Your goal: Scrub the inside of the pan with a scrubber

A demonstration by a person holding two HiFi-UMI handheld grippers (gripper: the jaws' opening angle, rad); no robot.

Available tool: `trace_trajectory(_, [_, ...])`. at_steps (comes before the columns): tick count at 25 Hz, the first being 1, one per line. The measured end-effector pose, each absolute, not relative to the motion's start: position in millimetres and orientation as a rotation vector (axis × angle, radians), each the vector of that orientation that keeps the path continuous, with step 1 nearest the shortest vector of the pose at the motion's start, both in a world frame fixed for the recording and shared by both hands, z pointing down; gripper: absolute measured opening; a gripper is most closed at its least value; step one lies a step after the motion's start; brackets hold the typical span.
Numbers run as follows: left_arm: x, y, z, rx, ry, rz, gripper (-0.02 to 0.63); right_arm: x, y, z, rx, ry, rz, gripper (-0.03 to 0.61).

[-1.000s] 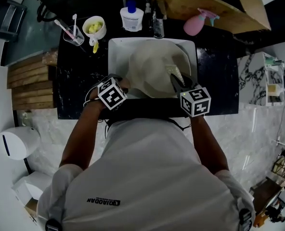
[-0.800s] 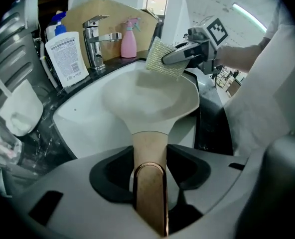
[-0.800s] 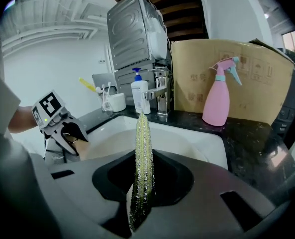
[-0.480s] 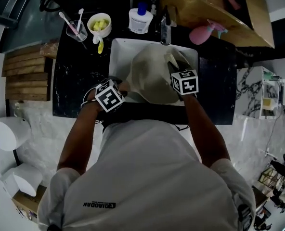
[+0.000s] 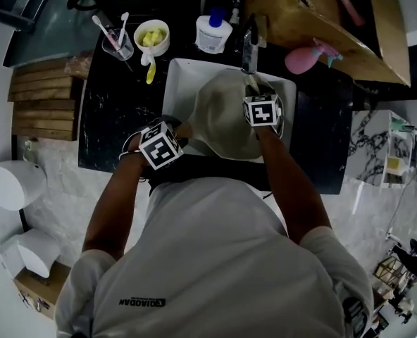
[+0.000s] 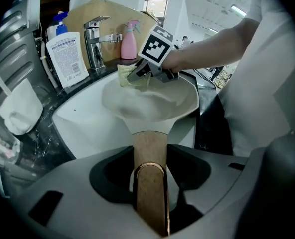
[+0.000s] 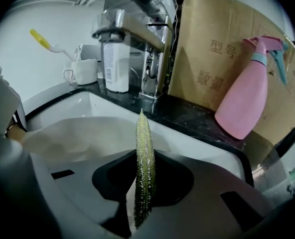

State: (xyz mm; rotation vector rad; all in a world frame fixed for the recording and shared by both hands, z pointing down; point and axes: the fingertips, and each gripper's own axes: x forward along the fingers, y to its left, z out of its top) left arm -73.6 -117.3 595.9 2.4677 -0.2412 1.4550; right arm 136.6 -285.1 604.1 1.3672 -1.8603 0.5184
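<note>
Left gripper (image 6: 150, 183) sits nearest the person, jaws narrow and clamped on the wooden handle (image 6: 149, 146) of the pan (image 6: 147, 103). The handle's long axis runs straight out from those jaws toward the back of the sink (image 5: 175, 83), so the cream bowl lies dead ahead, tipped w/ its inside open upward and resting in the basin.

Right gripper (image 7: 143, 183) is further out, over the pan's far rim on the tap side. Its jaws are pinched tight on the scrubber (image 7: 144, 143), a thin yellow-green pad held edge-on and upright, tip pointing at the tap (image 7: 137, 29). Whether the pad touches the rim or hangs just above it can't be told.

Key relation: the pan's inside lies below and back toward the person from the pad, to its left in the right gripper view. My guess is the next stroke should pull inward and down into the bowl; the right side does the work and the left only steadies.

Beyond the rim, on the dark counter: a white soap bottle (image 6: 65, 54), a pink spray bottle (image 7: 242, 98) and brown cardboard (image 7: 212, 49) at the back.
</note>
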Motion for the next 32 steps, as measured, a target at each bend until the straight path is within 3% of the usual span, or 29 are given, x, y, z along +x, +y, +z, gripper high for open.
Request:
trace_trajectory(18, [-74, -117, 597, 2.473, -0.247, 1.452, 0.210, 74, -297, 620, 1.112, -1.900, 0.422, 0.077])
trace_trajectory(32, [-74, -118, 596, 2.478, -0.243, 1.452, 0.210, -5, -240, 621, 0.730, -2.017, 0.298, 0.077])
